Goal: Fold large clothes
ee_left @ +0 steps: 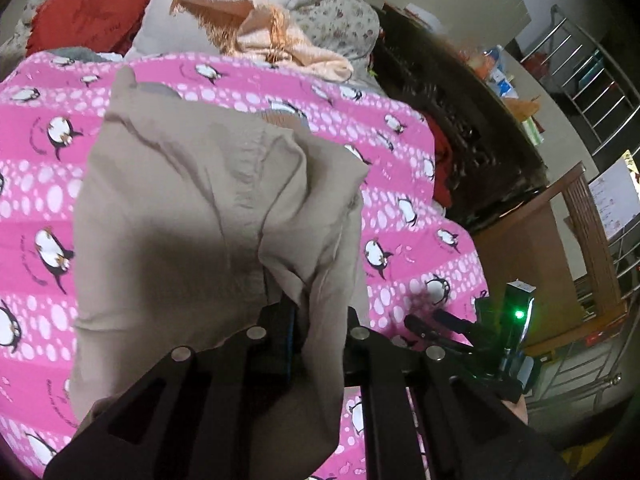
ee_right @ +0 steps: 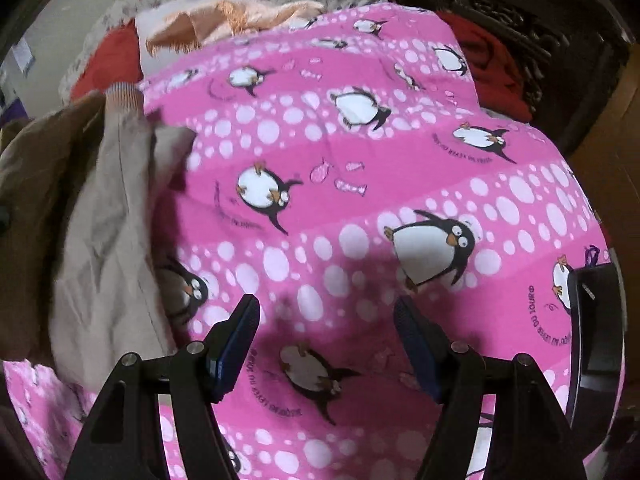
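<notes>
Left wrist view: the left gripper (ee_left: pixel 316 320) tilts downward, its jaws pinched tight on a fold of the beige garment (ee_left: pixel 192 216).
The garment drapes ahead of the jaws over the pink bedsheet (ee_left: pixel 400 184). The right gripper (ee_right: pixel 326 320) angles down, jaws wide and empty, bare sheet ahead, the garment to their left.

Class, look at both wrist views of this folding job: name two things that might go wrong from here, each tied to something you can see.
1. The left gripper pinches only a bunched fold of the beige garment, so the cloth may slip out or fold crooked.
2. The right gripper hangs open over the pink penguin bedspread, away from the garment, and might pinch the spread instead.
</notes>
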The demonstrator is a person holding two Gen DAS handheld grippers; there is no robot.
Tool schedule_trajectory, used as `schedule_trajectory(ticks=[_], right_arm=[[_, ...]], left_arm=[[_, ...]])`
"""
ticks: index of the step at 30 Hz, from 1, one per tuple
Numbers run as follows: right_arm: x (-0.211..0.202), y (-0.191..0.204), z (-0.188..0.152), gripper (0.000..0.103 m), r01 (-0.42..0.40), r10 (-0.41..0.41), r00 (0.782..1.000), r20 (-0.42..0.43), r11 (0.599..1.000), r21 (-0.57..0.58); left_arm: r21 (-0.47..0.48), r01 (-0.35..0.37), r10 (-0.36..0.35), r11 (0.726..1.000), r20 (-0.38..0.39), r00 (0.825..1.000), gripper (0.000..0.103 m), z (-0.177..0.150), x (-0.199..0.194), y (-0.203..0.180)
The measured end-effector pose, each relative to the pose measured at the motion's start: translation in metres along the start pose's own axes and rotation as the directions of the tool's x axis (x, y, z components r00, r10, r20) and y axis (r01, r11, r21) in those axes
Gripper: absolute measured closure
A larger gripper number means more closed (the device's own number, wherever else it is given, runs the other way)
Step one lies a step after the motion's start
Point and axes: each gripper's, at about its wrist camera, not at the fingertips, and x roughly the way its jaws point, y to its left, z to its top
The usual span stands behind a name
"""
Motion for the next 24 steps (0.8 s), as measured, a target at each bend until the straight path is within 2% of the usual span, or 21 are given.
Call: schedule_trajectory(ticks=[3,8,12,14,16,18,21,23,24], right_arm=[[0.010,0.007,0.001,0.032,-0.002,0.001,0.999,-0.042,1.000,-0.012],[0.031,0.010,0.003,0.032,0.048,-0.047,0.991,-0.129,0.999,0.000],[0.037,0.020,0.004,0.025,0.072,-0.077,0.987,-0.144,0.997,-0.040],[0.038,0.023,0.004,0.025,0.082,-0.088,0.985,-0.147,0.995,-0.048],[0.038,0.024,0.003,0.025,0.080,-0.086,0.985,-0.150,0.996,-0.044],[0.037,0.024,0.002,0.025,0.076,-0.080,0.985,-0.152,0.997,-0.033],[0.037,0.023,0.004,0.025,0.062,-0.064,0.985,-0.159,0.998,-0.015],[0.033,0.021,0.003,0.025,0.061,-0.061,0.986,-0.154,0.998,-0.004],[0.030,0.021,0.003,0.025,0.059,-0.058,0.988,-0.145,0.998,0.002]], left_arm=[[0.004,-0.013,0.013,1.000,-0.010,1.000,0.096,-0.003,0.012,-0.006],[0.022,-0.027,0.028,0.999,-0.043,0.999,0.097,-0.017,0.039,-0.017],[0.086,-0.064,0.068,0.994,-0.044,0.997,0.094,-0.026,0.042,-0.028],[0.114,-0.050,0.056,0.992,-0.047,0.997,0.083,-0.027,0.033,-0.035],[0.140,-0.008,0.016,0.990,-0.055,0.998,0.056,-0.027,0.020,-0.043],[0.191,0.027,-0.022,0.981,-0.029,0.999,0.050,-0.028,-0.004,-0.057],[0.270,0.022,-0.023,0.962,0.000,1.000,0.049,-0.034,-0.038,-0.069],[0.281,0.019,-0.029,0.960,0.033,0.999,0.048,-0.037,-0.071,-0.063],[0.281,0.007,-0.023,0.960,0.052,0.998,0.041,-0.037,-0.083,-0.057]])
